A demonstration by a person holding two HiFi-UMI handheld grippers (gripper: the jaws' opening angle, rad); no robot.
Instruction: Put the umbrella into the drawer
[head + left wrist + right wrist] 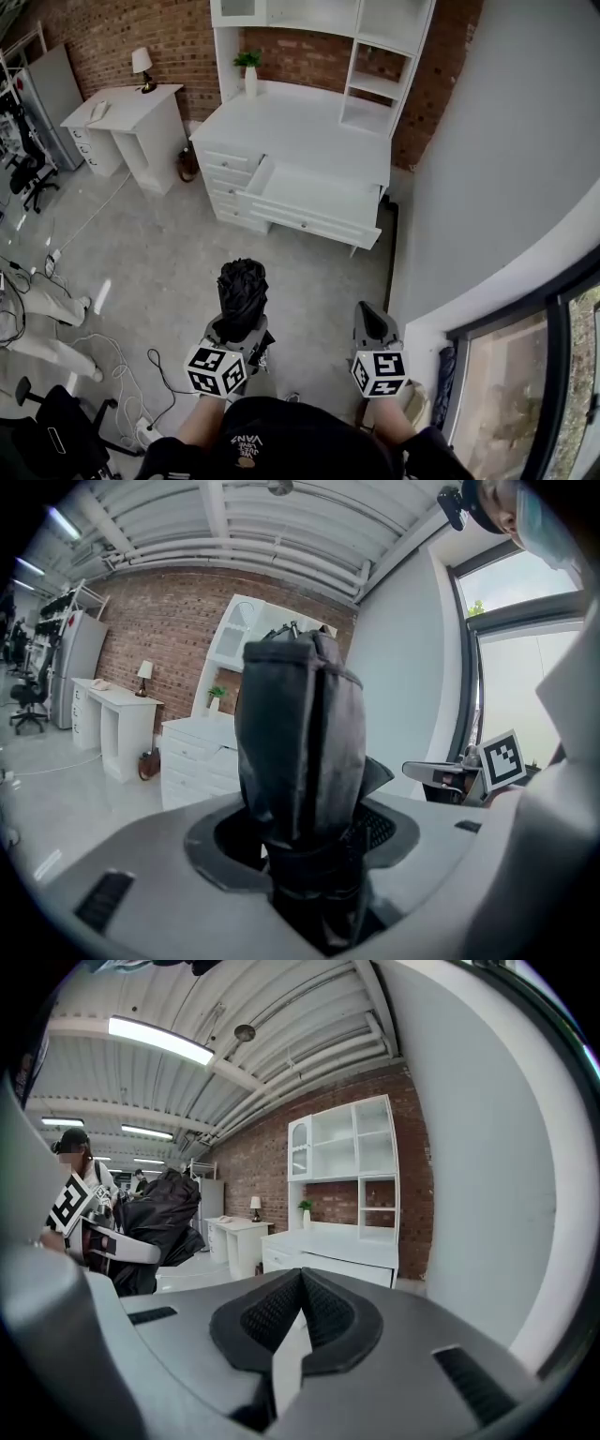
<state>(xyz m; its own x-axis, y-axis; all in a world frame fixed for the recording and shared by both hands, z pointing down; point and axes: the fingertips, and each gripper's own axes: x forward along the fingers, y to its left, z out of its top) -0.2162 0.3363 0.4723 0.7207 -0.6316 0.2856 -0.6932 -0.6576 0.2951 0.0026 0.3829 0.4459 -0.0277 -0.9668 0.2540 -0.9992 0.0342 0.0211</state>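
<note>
A folded black umbrella (242, 289) stands upright in my left gripper (239, 330), whose jaws are shut on its lower part. In the left gripper view the umbrella (302, 761) fills the middle, clamped in my left gripper (314, 855). My right gripper (372, 323) is held beside it, shut and empty; in the right gripper view my right gripper (300, 1302) has its pads touching at the tip. The white desk (309, 131) stands ahead across the floor with its wide drawer (314, 202) pulled open. From the right gripper view the umbrella (155, 1222) is at the left.
A smaller white desk (127, 117) with a lamp (142, 66) stands at the far left. Cables (122, 375) and office chairs (28, 173) lie along the left floor. A white wall (487, 178) and a window (525, 394) run along the right. A plant (248, 67) sits on the main desk.
</note>
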